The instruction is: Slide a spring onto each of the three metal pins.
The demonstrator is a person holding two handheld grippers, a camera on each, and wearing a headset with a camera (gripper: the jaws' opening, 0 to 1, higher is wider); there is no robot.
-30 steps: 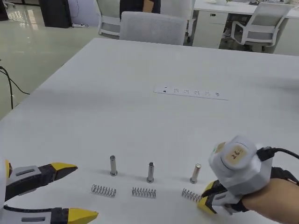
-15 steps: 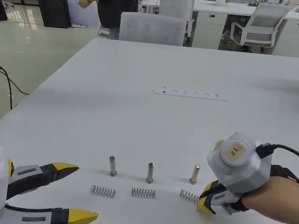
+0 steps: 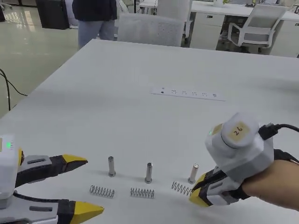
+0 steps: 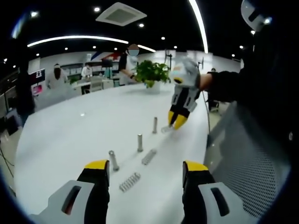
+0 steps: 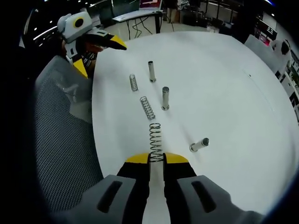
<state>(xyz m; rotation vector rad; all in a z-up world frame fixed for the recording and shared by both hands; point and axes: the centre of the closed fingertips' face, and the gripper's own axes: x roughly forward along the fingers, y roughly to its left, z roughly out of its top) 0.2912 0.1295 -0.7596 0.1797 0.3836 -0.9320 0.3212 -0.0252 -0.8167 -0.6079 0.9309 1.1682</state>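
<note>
Steel spring (image 5: 155, 140), pinched end-on by right gripper (image 5: 156, 158), points to 12 o'clock; pin (image 5: 199, 144) at 2 o'clock; left gripper (image 4: 146, 167) spread.

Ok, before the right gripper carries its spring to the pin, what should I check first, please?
1. Right gripper shut on the thin coiled steel spring: ok.
2. Nearest short silver metal pin upright and bare: ok.
3. Spring's free end aimed at that pin's top: not ok, it points past it.
4. Spring lifted off the white table: cannot tell.
5. Left gripper open, away from the pins: ok.
</note>
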